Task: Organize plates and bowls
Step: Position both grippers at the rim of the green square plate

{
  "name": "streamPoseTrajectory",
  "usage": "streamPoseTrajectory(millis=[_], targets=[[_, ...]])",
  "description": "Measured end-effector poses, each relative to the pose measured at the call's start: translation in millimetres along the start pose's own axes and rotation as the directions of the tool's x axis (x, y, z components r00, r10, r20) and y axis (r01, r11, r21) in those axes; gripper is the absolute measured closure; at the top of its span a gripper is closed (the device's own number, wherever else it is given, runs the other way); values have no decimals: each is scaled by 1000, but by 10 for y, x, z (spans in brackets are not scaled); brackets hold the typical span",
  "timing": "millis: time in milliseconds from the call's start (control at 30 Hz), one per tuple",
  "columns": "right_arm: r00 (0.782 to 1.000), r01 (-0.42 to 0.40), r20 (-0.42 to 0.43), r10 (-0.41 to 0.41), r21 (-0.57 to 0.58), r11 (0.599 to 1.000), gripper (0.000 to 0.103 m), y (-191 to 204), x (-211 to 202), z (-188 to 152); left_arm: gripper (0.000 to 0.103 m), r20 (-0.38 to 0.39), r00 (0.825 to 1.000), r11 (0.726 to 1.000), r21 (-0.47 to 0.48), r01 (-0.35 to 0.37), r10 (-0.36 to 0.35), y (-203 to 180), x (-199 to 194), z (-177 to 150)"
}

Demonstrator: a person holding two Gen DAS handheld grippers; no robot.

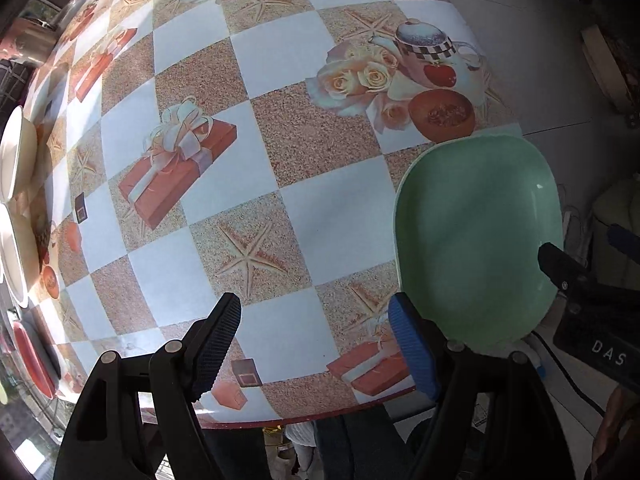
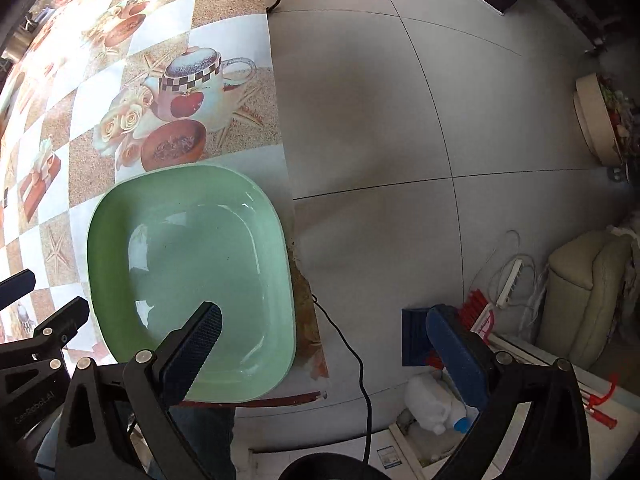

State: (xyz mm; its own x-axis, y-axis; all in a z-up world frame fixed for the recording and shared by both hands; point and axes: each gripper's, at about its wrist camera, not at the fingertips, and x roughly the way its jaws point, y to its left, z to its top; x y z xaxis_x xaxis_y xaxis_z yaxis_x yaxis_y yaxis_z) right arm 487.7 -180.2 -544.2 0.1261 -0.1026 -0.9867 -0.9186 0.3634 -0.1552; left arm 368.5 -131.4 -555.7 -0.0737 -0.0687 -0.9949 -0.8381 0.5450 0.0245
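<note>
both grippers, left and right, gape empty beside green bowl at table corner.

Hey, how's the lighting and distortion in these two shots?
Left wrist view: fisheye bends the checked tablecloth into a dome, sun brightest at top. Right wrist view: glare spots on the green dish, a soft shadow on the floor tiles.

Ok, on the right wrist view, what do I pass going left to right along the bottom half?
Left tongs → green dish → black cable → white jug → power strip → beige cushion.
</note>
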Motion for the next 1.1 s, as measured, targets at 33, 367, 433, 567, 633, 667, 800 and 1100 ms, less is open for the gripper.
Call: streamPoseTrajectory(millis=[33,367,433,567,633,667,800,1100], targets=[[1000,9,1,-9,-26,1000,0,62,37,0,24,6,1000,1000,1,-16,16,-25,32,17],[999,-40,-14,40,-36,999,0,198,212,31,24,37,997,998,-4,-69,69,-131,131,151],[999,-49,-7,49,-47,998,0,188,190,20,24,69,994,996,-33,-77,79,-29,4,122],[999,-19,32,18,26,999,0,88,125,23,24,142,988,998,-14,-65,66,-26,-185,108],[999,-9,42,6,70,998,0,-8,103,55,24,151,987,998,30,-52,47,-156,-195,158],[999,-9,38,6,76,997,0,-47,115,73,24,153,988,998,45,-44,37,-228,-187,185],[1000,20,5,-21,59,998,1,-73,222,94,25,107,994,995,95,-38,28,-508,-16,304],[998,-62,-14,63,13,998,9,103,236,48,26,83,997,997,71,-14,8,-213,98,344]])
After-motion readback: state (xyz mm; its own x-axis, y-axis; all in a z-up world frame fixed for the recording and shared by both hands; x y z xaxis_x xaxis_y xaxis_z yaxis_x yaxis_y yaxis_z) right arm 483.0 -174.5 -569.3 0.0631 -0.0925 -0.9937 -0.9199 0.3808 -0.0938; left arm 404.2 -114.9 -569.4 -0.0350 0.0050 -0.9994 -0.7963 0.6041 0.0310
